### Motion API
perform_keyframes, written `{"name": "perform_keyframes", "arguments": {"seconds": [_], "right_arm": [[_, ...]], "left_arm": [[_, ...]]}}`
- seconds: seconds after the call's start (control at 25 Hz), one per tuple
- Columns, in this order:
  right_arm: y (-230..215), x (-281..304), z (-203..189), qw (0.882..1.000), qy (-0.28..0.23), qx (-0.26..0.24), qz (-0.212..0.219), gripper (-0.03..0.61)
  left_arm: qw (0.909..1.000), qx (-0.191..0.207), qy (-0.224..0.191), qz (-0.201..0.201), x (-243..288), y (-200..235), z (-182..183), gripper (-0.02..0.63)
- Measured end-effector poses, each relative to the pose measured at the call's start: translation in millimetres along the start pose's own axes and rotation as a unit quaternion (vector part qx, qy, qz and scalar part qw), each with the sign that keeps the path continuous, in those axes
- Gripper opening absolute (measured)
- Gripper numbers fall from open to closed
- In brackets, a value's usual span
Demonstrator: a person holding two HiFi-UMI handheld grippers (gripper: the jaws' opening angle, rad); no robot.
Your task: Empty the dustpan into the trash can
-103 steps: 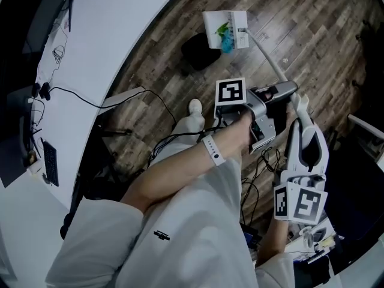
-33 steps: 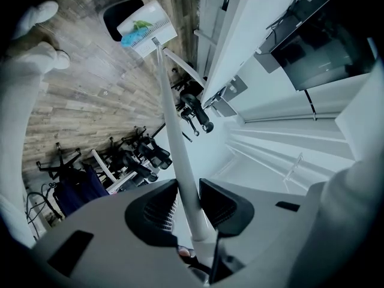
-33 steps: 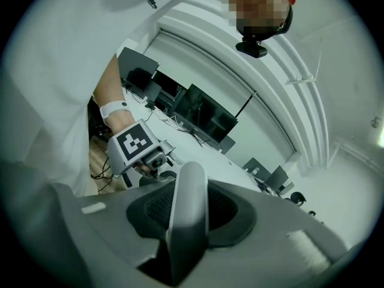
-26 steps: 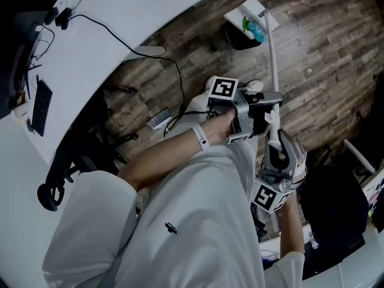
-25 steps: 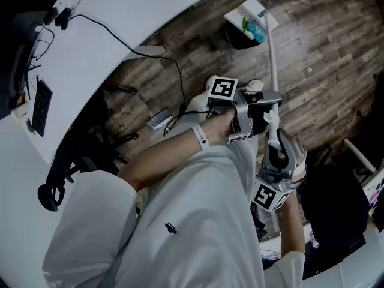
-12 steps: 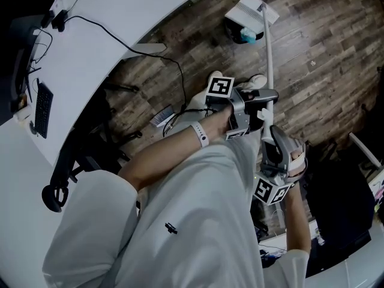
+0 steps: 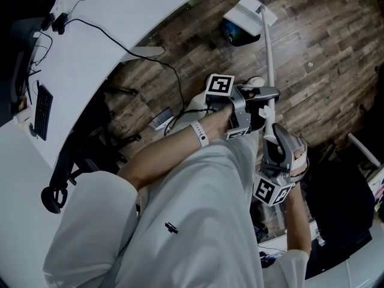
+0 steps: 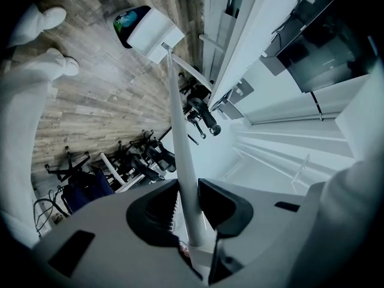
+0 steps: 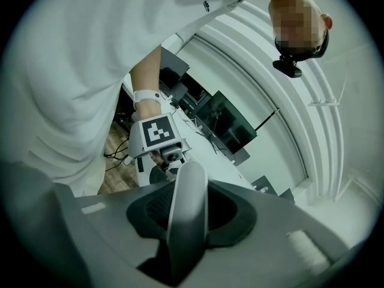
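The left gripper [image 8: 187, 191] and right gripper [image 9: 191, 192] still clamp the dustpan handle [image 7: 267, 47]; litter [image 7: 230, 31] now lies in the trash can [image 7: 243, 39]

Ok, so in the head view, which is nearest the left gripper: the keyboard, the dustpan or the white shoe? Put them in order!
1. White shoe, right beside the left gripper.
2. Dustpan, at the top, over the trash can.
3. Keyboard, far left on the desk.
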State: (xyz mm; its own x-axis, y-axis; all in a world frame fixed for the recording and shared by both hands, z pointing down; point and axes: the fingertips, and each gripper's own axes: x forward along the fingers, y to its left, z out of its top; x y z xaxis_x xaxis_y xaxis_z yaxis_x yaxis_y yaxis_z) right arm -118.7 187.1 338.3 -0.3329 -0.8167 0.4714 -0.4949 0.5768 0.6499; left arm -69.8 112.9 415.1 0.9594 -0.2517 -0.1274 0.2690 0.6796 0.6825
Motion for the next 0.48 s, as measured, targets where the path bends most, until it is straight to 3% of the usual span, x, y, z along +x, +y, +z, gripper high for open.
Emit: {"name": "perform_keyframes", "arguments": {"seconds": [0.32, 0.48], "right_arm": [[-29.7, -13.7, 6.9, 0.999, 0.006, 0.025, -0.040, 0.114], [-59.3, -18.8, 10.2, 0.996, 0.010, 0.052, -0.067, 0.114]], "left_arm": [[0.9998, 0.006, 0.019, -0.003, 21.1, -20.1, -19.7, 0.101], [0.9993, 0.011, 0.032, 0.016, 41.8, -28.7, -31.1, 0.101]]}}
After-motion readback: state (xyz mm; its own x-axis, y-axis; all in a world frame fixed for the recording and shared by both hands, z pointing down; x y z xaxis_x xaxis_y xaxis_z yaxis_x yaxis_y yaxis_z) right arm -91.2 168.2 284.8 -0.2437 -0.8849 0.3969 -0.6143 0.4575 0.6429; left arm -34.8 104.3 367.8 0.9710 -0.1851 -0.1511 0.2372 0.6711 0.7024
